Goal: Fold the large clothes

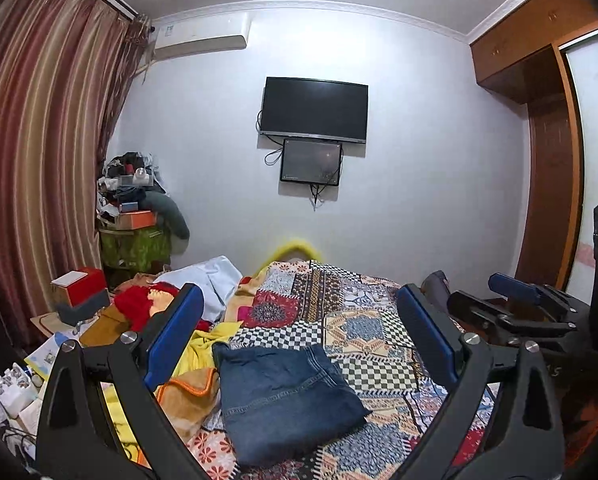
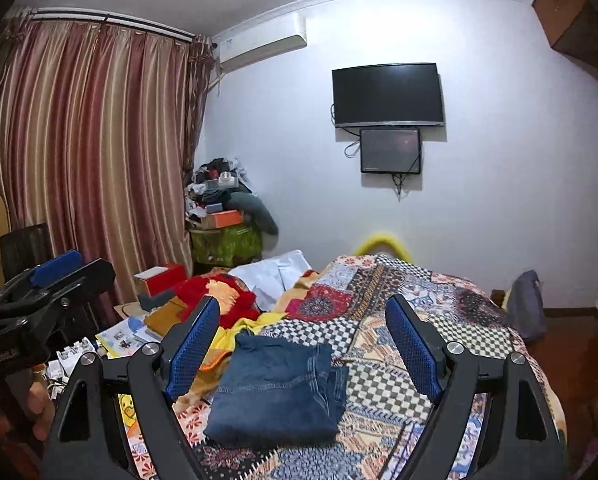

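Folded blue jeans [image 1: 287, 396] lie as a neat rectangle on the patchwork bedspread [image 1: 359, 320]; in the right wrist view the jeans [image 2: 275, 392] sit low in the middle. My left gripper [image 1: 299, 332] is open, raised above and behind the jeans, nothing between its blue pads. My right gripper [image 2: 303, 344] is open too, held above the near side of the jeans and apart from them. Each gripper appears at the edge of the other's view: the right gripper [image 1: 515, 292] on the right, the left gripper [image 2: 55, 276] on the left.
A heap of loose clothes, red [image 2: 219, 292], yellow [image 1: 203, 344] and white [image 2: 275, 272], lies left of the jeans. A cluttered bedside stand with a red box [image 1: 81, 284] is further left. Striped curtains [image 2: 91, 152], a wall television [image 2: 387, 96] and a wooden wardrobe [image 1: 547, 160] surround the bed.
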A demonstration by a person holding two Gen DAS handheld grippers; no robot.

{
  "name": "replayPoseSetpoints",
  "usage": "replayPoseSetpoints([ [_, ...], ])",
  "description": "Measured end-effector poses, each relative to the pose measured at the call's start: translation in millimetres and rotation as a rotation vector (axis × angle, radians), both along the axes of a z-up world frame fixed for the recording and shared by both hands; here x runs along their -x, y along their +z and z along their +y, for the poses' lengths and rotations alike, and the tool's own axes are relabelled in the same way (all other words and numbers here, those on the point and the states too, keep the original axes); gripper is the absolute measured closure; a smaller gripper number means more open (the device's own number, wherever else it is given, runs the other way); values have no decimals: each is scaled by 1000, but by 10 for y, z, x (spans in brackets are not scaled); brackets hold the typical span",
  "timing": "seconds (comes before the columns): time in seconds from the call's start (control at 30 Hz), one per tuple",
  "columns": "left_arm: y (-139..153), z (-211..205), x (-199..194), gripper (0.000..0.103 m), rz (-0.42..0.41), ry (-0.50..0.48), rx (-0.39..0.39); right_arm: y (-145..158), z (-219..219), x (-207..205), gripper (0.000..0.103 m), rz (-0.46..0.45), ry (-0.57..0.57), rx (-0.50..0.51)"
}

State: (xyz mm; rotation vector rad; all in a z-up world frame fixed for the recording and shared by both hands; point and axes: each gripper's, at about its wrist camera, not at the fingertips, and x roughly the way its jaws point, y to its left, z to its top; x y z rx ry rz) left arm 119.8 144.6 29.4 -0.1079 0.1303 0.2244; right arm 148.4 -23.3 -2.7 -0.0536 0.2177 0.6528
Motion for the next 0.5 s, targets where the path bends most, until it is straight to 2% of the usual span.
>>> replayPoseSetpoints([
  [0.07, -27, -17, 18, 4, 10, -1, 8, -14, -1, 94, 15, -8, -27, 26],
  [0.17, -59, -67, 71, 2, 20, 25, -4, -12, -39, 195, 2, -16, -67, 38],
  [0.5, -193, -88, 64, 0, 71, 38, 26, -25, -27, 315, 0, -55, -101, 90],
])
